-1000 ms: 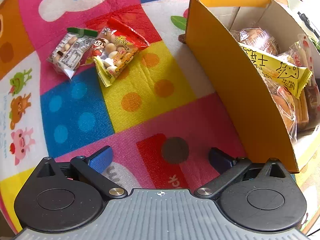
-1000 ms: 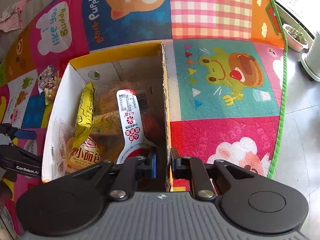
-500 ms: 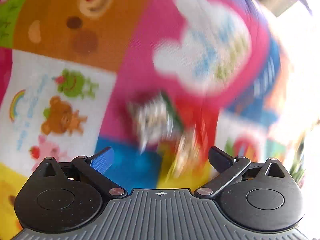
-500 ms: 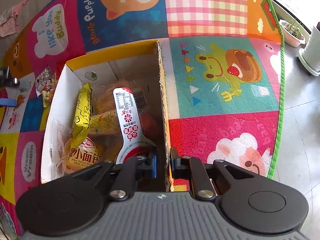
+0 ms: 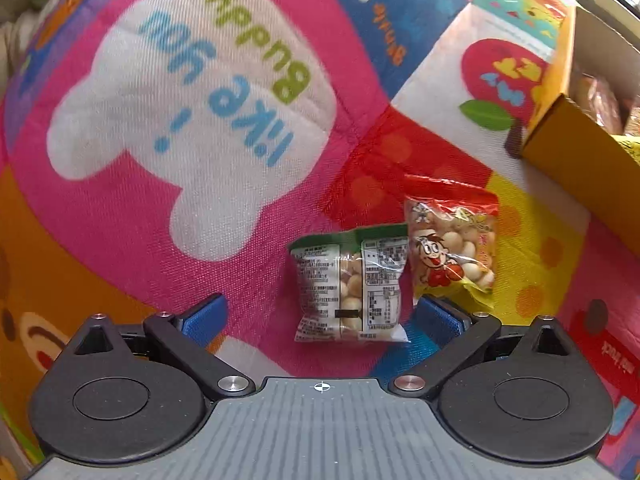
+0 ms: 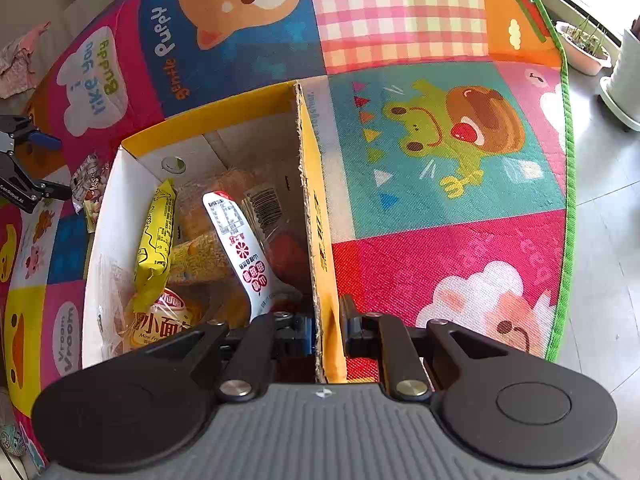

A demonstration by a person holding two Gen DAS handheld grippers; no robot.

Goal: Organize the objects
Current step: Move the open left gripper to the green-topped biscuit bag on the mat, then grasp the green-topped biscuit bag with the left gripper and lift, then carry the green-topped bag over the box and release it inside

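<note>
Two snack packets lie side by side on the play mat: a green-topped one [image 5: 350, 284] and a red-topped one [image 5: 452, 240]. My left gripper [image 5: 320, 314] is open just above the mat, its fingers either side of the green-topped packet, not touching it. It also shows in the right wrist view [image 6: 32, 160]. My right gripper [image 6: 326, 330] is shut on the right wall of the yellow cardboard box [image 6: 316, 216], which holds several snack packets, among them a yellow one [image 6: 154, 244] and a white one [image 6: 240, 248].
The colourful play mat [image 6: 440, 140] covers the floor. Its green edge [image 6: 566, 200] meets grey tiles at the right, where plant pots [image 6: 584, 48] stand. The box corner [image 5: 576, 148] lies to the right of the packets.
My left gripper has swung away from the box side and come down over the two packets, staying open. My right gripper keeps its hold on the box wall.
</note>
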